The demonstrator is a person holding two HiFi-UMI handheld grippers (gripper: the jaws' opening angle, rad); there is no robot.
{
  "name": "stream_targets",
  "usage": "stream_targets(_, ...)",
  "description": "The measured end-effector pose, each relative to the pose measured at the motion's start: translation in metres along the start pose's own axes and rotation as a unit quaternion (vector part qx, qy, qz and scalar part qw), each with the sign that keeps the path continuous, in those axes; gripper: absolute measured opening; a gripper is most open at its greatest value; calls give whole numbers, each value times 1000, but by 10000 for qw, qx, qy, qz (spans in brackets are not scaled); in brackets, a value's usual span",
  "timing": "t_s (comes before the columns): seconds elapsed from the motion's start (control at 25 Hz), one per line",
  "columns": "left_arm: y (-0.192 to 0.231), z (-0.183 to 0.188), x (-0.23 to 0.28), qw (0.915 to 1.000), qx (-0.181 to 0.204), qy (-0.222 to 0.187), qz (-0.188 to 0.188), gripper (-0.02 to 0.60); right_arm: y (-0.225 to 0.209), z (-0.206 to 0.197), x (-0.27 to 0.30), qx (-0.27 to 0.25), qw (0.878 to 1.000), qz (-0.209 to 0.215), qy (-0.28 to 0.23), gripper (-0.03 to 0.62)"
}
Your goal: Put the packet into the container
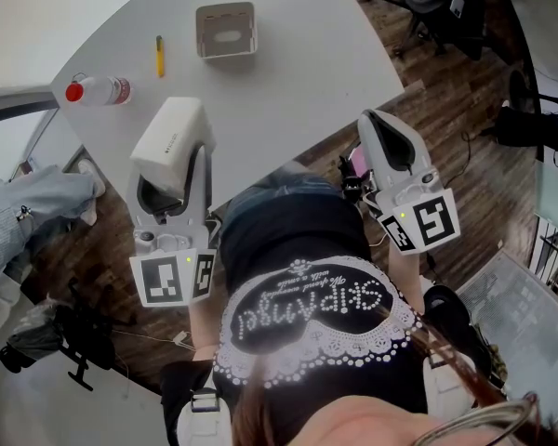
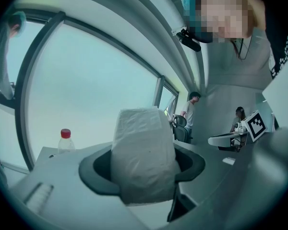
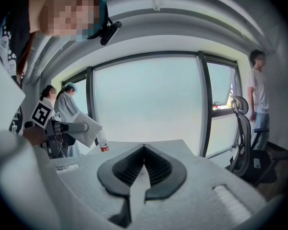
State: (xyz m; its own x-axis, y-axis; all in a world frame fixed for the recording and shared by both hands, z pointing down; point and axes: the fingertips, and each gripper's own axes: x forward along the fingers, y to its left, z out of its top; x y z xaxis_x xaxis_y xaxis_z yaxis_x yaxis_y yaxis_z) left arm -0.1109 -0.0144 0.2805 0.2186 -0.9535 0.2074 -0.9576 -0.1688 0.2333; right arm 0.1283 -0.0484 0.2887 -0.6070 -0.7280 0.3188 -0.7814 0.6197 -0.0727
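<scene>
Two grippers point forward: the left gripper (image 2: 142, 172) clamps one soft white plastic-wrapped packet (image 2: 143, 147) above the grey table's (image 1: 298, 91) near edge; the right gripper (image 3: 144, 151) is pinched closed, empty; one open white square container (image 1: 226, 31) sits well beyond

The table (image 1: 288, 91) is seen steeply from above in the head view and low across in both gripper views; the ten-o'clock bottle (image 1: 98, 89) is shared.

Bare table (image 1: 288, 91) lies between the packet (image 1: 170, 136) and the open-topped container (image 1: 226, 30); a yellow pen (image 1: 160, 56) and a bottle (image 1: 99, 90) lie left of that path
</scene>
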Motion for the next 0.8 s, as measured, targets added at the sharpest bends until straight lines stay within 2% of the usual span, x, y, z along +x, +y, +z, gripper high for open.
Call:
stream_targets(0.64, -1, -1, 3, 10000, 63, 2, -38, 285, -1, -3, -1, 48, 10000, -31, -2, -2)
stream_targets(0.8, -2, 6, 14, 9996, 158, -141, -159, 285, -4, -3, -2, 84, 9999, -88, -14, -3)
